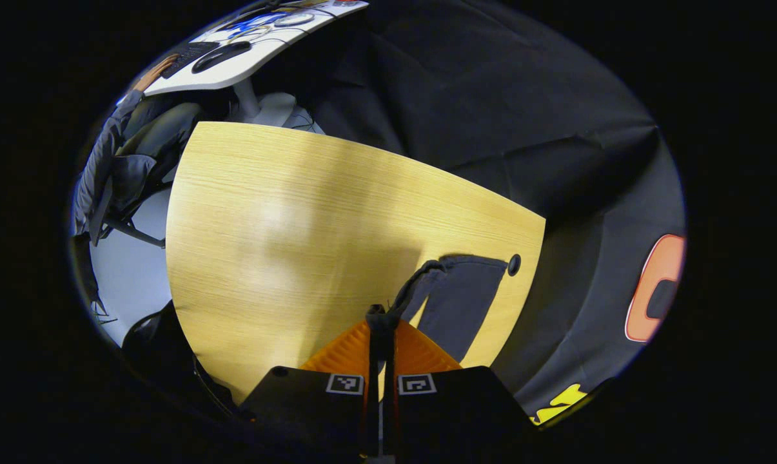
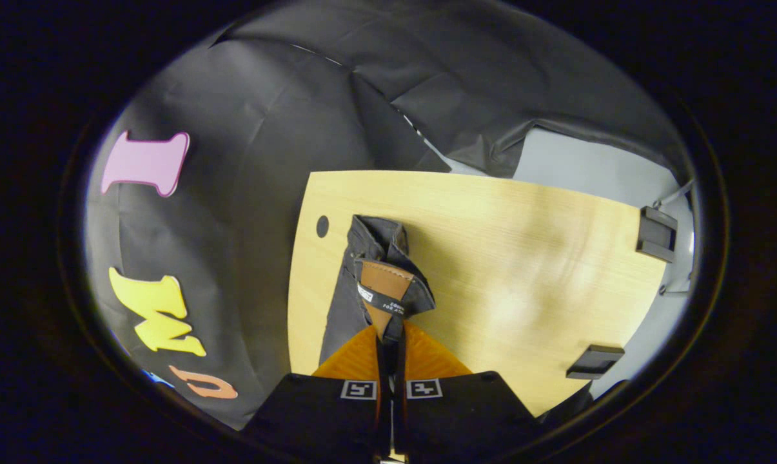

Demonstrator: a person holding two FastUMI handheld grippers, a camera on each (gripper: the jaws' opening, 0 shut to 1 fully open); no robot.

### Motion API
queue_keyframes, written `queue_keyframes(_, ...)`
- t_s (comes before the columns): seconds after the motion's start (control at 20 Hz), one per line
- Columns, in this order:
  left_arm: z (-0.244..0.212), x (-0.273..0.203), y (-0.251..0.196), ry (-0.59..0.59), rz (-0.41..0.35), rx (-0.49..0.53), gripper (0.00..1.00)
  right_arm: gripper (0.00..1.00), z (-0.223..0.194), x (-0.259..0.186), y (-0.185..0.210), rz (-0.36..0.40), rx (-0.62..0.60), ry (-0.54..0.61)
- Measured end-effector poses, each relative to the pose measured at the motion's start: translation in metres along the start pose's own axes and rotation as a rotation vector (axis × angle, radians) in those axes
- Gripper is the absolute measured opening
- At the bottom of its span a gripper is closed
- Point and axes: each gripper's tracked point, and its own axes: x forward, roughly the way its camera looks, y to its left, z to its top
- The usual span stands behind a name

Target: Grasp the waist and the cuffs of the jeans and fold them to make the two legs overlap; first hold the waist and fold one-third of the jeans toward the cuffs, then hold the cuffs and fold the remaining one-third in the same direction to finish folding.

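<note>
We see both the left gripper [image 1: 380, 322] and right gripper [image 2: 390, 335] clamped narrowly on the dark grey denim jeans [image 1: 456, 303] above the light wooden table [image 1: 285, 238].

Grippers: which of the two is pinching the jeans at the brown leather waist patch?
The right gripper: the brown leather patch sits just above its fingertips. The left gripper pinches plain dark denim jeans.

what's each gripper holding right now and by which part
Both hold the jeans: the right gripper pinches the waistband at its leather patch, and the left gripper pinches an edge of the cloth, part unclear.
</note>
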Motion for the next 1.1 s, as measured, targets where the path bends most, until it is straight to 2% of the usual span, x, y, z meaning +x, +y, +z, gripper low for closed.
queue_keyframes(0.2, 0.001, 0.015, -0.03, 0.018, 0.05, -0.031, 0.06, 0.02, 0.005, 0.021, 0.017, 0.013, 0.062, 0.019)
queue_keyframes(0.35, -0.007, 0.032, -0.049, 0.03, 0.072, -0.042, 0.06, 0.02, 0.007, 0.032, 0.034, 0.016, 0.193, 0.063)
queue_keyframes(0.45, -0.01, 0.039, -0.064, 0.021, 0.095, -0.035, 0.06, 0.0, 0.015, 0.042, 0.042, -0.018, 0.189, 0.076)
queue_keyframes(0.5, -0.013, 0.042, -0.074, 0.023, 0.1, -0.034, 0.06, 0.06, 0.019, 0.048, 0.049, -0.028, 0.193, 0.085)
queue_keyframes(0.6, -0.017, 0.048, -0.093, 0.035, 0.122, -0.024, 0.07, 0.0, 0.027, 0.06, 0.071, -0.04, 0.227, 0.104)
queue_keyframes(0.8, -0.006, 0.071, -0.124, 0.021, 0.193, -0.015, 0.07, 0.02, 0.043, 0.102, 0.096, -0.066, 0.249, 0.106)
queue_keyframes(0.9, -0.004, 0.091, -0.142, 0.022, 0.188, -0.018, 0.07, 0.02, 0.05, 0.123, 0.105, -0.067, 0.257, 0.105)
queue_keyframes(1.0, -0.009, 0.115, -0.17, 0.04, 0.138, 0.041, 0.07, 0.02, 0.052, 0.145, 0.106, -0.08, 0.233, 0.1)
queue_keyframes(1.1, -0.011, 0.14, -0.181, 0.05, 0.123, 0.084, 0.08, 0.02, 0.057, 0.163, 0.104, -0.082, 0.232, 0.099)
